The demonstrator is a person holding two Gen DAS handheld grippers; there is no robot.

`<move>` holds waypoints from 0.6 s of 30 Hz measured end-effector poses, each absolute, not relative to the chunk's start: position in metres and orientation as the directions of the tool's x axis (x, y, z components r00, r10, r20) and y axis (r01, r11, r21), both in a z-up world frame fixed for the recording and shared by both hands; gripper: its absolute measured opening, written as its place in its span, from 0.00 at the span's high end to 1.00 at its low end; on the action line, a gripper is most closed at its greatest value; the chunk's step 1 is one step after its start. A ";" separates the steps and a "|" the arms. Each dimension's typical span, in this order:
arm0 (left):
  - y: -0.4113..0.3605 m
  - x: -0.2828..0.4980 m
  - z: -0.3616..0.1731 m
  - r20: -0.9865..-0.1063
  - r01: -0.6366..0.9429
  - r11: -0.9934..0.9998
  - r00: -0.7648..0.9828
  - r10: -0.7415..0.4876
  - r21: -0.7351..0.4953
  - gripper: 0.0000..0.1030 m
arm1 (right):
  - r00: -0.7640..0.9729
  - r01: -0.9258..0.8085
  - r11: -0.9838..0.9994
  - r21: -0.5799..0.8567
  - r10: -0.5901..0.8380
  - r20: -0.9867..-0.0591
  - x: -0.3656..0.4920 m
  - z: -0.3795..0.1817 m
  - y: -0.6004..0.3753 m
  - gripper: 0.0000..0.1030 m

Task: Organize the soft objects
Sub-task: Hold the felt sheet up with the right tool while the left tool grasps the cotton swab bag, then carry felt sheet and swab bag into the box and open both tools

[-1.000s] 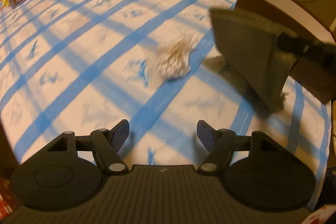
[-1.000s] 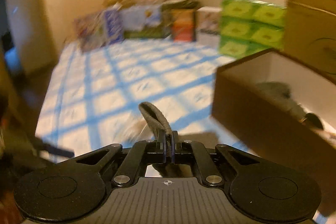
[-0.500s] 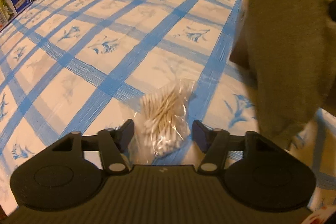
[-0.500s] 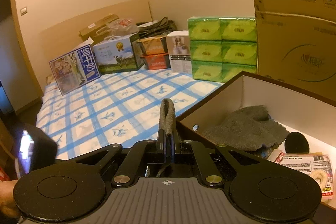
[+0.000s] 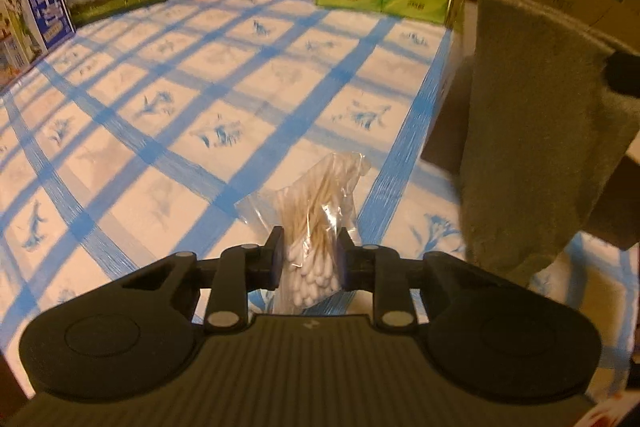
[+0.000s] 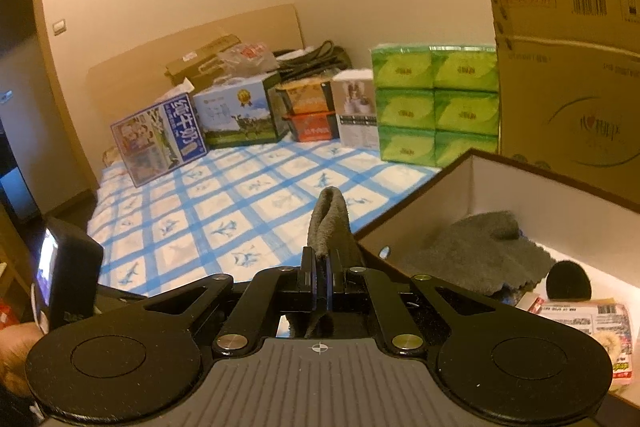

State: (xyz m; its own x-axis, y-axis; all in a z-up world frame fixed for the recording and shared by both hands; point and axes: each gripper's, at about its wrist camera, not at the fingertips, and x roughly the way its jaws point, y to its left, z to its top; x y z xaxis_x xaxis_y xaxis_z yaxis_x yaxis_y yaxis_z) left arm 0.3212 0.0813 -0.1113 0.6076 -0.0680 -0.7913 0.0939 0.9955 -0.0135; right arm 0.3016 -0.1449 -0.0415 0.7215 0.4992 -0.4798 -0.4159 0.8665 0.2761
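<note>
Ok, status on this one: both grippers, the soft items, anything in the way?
Left gripper has just been closing, pads now on the cotton swab bag. Right gripper shut on grey cloth, beside the open box. Nothing blocking.

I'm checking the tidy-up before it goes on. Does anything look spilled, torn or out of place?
Nothing stands out. The bag of cotton swabs sits intact in the left gripper, and the grey cloth hangs cleanly from the right gripper.

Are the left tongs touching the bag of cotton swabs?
Touching. The left wrist view shows the left tongs, which have just been closing, with both pads pressed against the sides of the bag of cotton swabs, squeezing the plastic between them.
</note>
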 end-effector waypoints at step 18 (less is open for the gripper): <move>-0.024 0.344 0.021 -0.661 0.324 0.945 0.704 -0.261 -0.029 0.78 | 0.843 -0.342 0.901 0.268 0.420 -0.336 0.275 0.062 -0.232 0.96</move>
State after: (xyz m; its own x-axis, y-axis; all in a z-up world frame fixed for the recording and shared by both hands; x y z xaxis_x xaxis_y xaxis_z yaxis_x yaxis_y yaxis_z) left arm 0.3442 -0.0245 0.0205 0.7036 -0.2614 -0.6608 0.3244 0.9455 -0.0286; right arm 0.2754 -0.2320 0.0624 0.8427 0.4202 -0.3365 -0.3419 0.9006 0.2683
